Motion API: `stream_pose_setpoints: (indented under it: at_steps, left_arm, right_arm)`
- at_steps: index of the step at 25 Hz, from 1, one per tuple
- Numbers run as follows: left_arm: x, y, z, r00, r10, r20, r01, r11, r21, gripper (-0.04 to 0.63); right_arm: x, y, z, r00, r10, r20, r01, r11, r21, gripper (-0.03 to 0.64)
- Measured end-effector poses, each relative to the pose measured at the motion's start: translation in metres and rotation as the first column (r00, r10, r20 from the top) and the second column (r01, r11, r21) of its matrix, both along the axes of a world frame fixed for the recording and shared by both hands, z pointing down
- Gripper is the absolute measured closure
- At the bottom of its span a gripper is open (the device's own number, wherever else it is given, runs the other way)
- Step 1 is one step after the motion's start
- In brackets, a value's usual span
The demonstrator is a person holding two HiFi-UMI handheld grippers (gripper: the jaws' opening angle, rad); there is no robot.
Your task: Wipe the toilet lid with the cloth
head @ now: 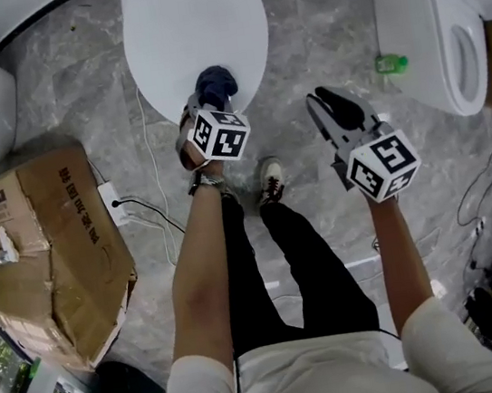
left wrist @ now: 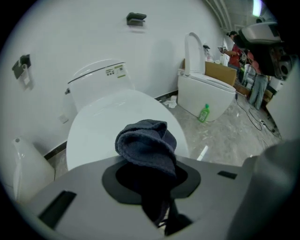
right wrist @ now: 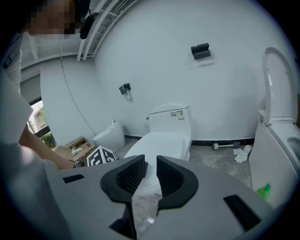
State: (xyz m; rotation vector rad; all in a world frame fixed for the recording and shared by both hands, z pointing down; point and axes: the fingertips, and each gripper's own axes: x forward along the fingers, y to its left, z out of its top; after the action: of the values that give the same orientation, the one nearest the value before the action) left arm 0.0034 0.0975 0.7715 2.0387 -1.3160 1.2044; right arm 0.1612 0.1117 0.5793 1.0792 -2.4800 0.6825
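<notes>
Step in hand: approach to the wipe, judged as barely begun.

Left gripper (head: 212, 103): clamped on a bunched dark blue cloth (left wrist: 149, 143), poised at the near edge of the closed toilet lid (head: 193, 25). Contact between cloth and lid: not determinable from either view. Lid surface: white, bare, no visible streaks or wet marks.

Right gripper (right wrist: 150, 176): released, jaws a little apart, nothing between them. Held over the floor (head: 297, 46), off the right edge of the lid, clear of the work.

Next move, as judged: calls for pressing the cloth down on the near edge, then sweeping toward the far edge by the tank in overlapping passes out to both side edges. Calls also for a firm clamp, given the bunched hold and the small wiping face on offer. Right gripper best kept clear.

Containers:
- Cardboard box (head: 55, 265) on the floor left of the lid: crushed, flaps down, contents hidden. Small white item (head: 2, 250), possibly a bottle, lying on its top.
- Second toilet (head: 442, 34) at the right: lid raised, bowl exposed, contents not discernible.
- Green bottle (head: 391, 62): upright on the floor just beside the second toilet, fill level too small to tell.
</notes>
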Motion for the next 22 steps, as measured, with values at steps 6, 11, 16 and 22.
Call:
stream_pose_setpoints:
  at_steps: [6,11,16,22]
  left_arm:
    - [0.062,0.031,0.008,0.993,0.114,0.003,-0.114,0.993,-0.020,0.500]
    - [0.044,0.049,0.007,0.993,0.117,0.006,-0.117,0.993,-0.031,0.500]
    - [-0.018,0.067,0.007,0.998,0.061,0.035,-0.059,0.997,-0.053,0.500]
    - [-0.100,0.094,0.005,0.998,-0.037,0.047,0.040,0.996,-0.081,0.500]
  right_arm:
    - [0.051,0.021,0.008,0.998,0.054,-0.024,-0.055,0.998,-0.023,0.522]
    - [0.044,0.039,0.021,0.998,0.065,-0.017,-0.066,0.997,-0.048,0.523]
    - [-0.001,0.046,0.028,0.999,0.044,0.004,-0.043,0.997,-0.063,0.523]
    - [-0.083,0.046,0.015,0.999,-0.023,0.032,0.025,0.999,-0.045,0.523]
